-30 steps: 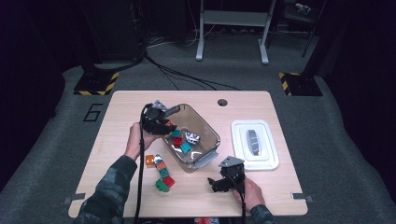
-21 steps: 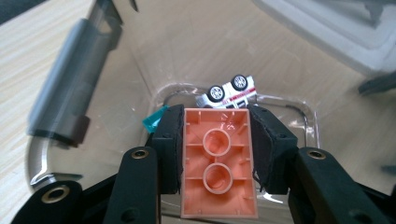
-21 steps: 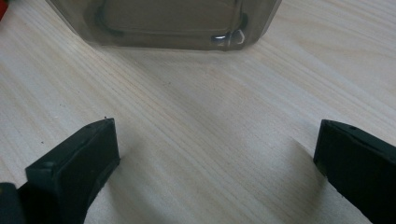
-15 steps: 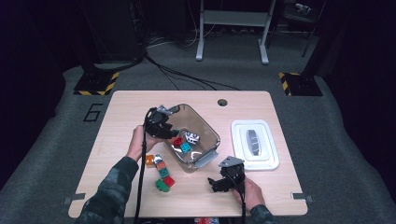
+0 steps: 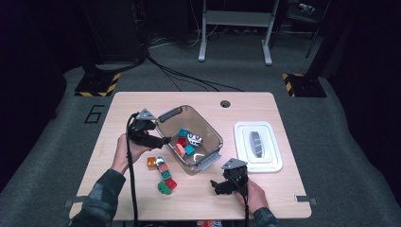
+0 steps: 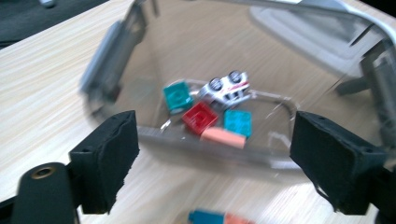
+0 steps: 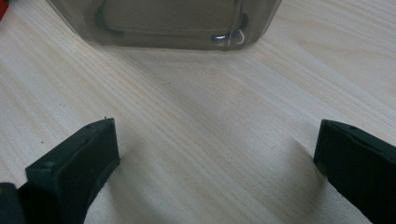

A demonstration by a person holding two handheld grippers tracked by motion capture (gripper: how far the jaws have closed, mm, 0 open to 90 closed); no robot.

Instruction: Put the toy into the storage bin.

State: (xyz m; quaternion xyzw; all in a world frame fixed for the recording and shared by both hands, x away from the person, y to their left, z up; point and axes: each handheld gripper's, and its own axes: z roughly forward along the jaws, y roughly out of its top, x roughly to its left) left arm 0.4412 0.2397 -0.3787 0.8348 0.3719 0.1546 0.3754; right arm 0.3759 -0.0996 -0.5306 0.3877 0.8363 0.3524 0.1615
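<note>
Bin (image 6: 261, 154) just beyond left tongs (image 6: 212, 158)

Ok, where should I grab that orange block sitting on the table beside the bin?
Take the orange block across its two flat side faces, coming straight down with the left hand-held gripper. It sits low, and the clear bin and the neighbouring blocks probably crowd a level approach.

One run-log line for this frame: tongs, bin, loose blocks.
left tongs: just opened, nothing between, beside bin | right tongs: open, empty, over table | bin: blocks, toy car | loose blocks: left of bin
</note>
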